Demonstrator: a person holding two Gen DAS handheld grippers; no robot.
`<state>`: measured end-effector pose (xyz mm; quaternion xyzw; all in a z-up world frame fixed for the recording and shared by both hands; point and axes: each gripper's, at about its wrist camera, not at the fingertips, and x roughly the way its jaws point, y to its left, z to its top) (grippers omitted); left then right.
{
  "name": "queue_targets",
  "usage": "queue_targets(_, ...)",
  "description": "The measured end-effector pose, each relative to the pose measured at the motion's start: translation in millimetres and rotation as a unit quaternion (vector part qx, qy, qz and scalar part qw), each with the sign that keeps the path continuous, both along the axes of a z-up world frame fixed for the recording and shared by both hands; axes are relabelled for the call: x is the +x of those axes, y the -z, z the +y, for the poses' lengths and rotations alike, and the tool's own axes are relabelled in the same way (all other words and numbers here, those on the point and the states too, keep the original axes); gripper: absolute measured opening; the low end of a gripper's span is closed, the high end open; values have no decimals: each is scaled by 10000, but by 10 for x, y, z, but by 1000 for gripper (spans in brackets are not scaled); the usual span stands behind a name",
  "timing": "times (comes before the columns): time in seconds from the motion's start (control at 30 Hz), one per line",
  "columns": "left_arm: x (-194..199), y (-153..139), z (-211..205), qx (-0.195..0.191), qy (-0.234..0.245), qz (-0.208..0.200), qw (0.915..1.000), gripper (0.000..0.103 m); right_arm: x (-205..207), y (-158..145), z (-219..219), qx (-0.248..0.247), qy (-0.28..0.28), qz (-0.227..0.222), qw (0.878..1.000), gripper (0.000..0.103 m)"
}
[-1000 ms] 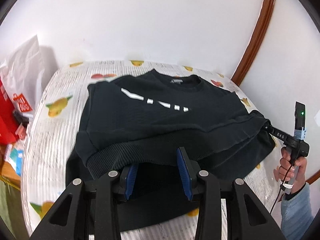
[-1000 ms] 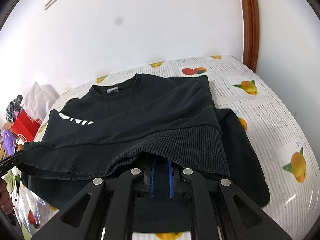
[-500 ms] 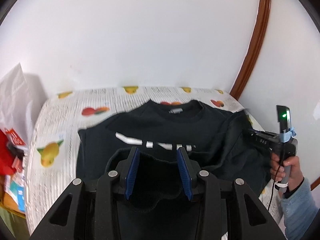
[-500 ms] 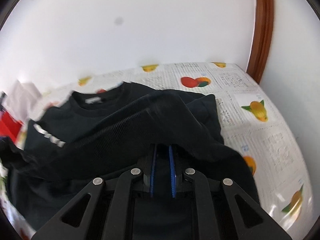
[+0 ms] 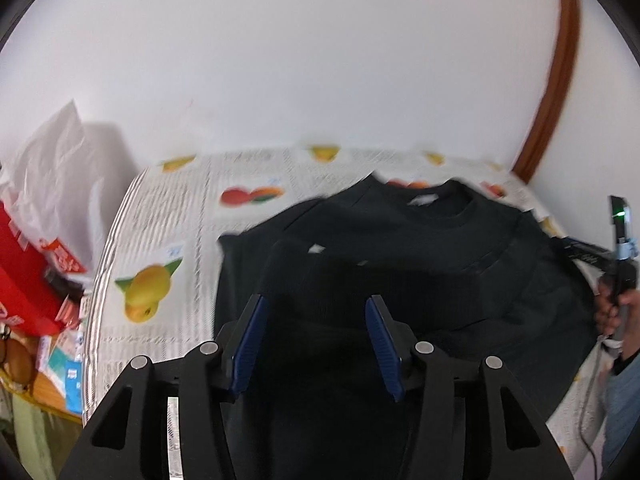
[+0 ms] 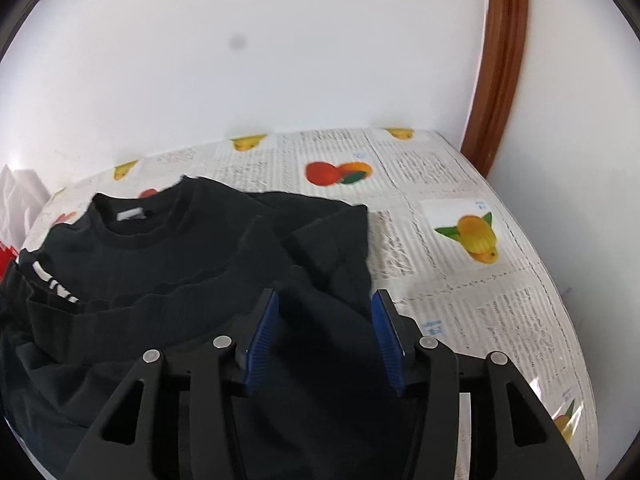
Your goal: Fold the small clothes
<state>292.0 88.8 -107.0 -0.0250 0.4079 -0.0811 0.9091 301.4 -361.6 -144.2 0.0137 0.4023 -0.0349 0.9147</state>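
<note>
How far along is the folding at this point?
Done: the black sweatshirt's hem is folded up toward the collar, partly covering the white print. In hand: nothing; left claw and right claw are open. Left: smoothing the bunched side and any further folds.

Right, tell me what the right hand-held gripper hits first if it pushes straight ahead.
The black sweatshirt. The right hand-held gripper is open with dark fabric filling the space between and beyond its blue pads, so it would likely meet the folded-up hem almost at once; depth is hard to judge through the fisheye.
</note>
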Motion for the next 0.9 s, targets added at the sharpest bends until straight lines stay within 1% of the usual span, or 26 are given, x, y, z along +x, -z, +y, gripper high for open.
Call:
queue_targets(0.1,135,149,55,301,-145,105,9994,49,54,72,-53,16,-59,128,9999,49)
queue_targets(0.13,169,179,74,345,-175,135,9992,49,70,91,-57,-7,-73,154,9999,49)
queue_targets(0.17,222,217,103,347,-208,197,9990,49,88,106,-57,-34,-92,165,9998,49)
queue_targets(0.23,285,269,138,189,-142,306,9993,49,113,121,-47,-51,-167,152,9997,49)
queue_targets(0.27,299,288,140,109,-79,357,9993,44,126,126,-43,-58,-199,154,9997,49)
queue_targets(0.3,312,309,139,31,0,416,9991,36,150,132,-34,-66,-242,163,9996,49)
queue_targets(0.33,320,326,123,42,33,466,9989,35,175,137,-21,-68,-289,178,9994,49)
queue_targets(0.43,288,317,74,313,-4,402,9987,25,248,150,25,-55,-441,218,9988,49)
queue_targets(0.47,276,299,66,373,-35,372,9986,19,290,156,55,-54,-538,243,9982,48)
queue_targets(0.53,232,239,61,367,-58,308,9988,16,357,177,90,-78,-579,287,9979,48)
queue_targets(0.57,198,195,56,351,-74,247,9990,14,396,193,112,-81,-604,340,9976,46)
queue_targets(0.63,136,103,46,326,-81,112,9994,13,432,201,170,-8,-800,392,9960,22)
queue_targets(0.67,94,43,32,344,-99,12,9994,12,432,199,198,-26,-867,421,9953,21)
queue_targets(0.7,66,-10,25,357,-122,-73,9993,12,412,179,226,-134,-872,358,9955,16)
queue_targets(0.73,36,-78,15,352,-146,-189,9991,12,374,144,247,-175,-921,255,9953,14)
queue_targets(0.77,14,-133,6,327,-158,-294,9989,12,306,80,247,-148,-976,62,9951,13)
queue_targets(0.83,-1,-243,-5,264,-196,-516,9981,12,146,-111,161,104,-979,-381,9944,12)
queue_targets(0.9,52,-298,-7,176,-255,-620,9976,12,53,-280,50,361,-907,-729,9925,12)
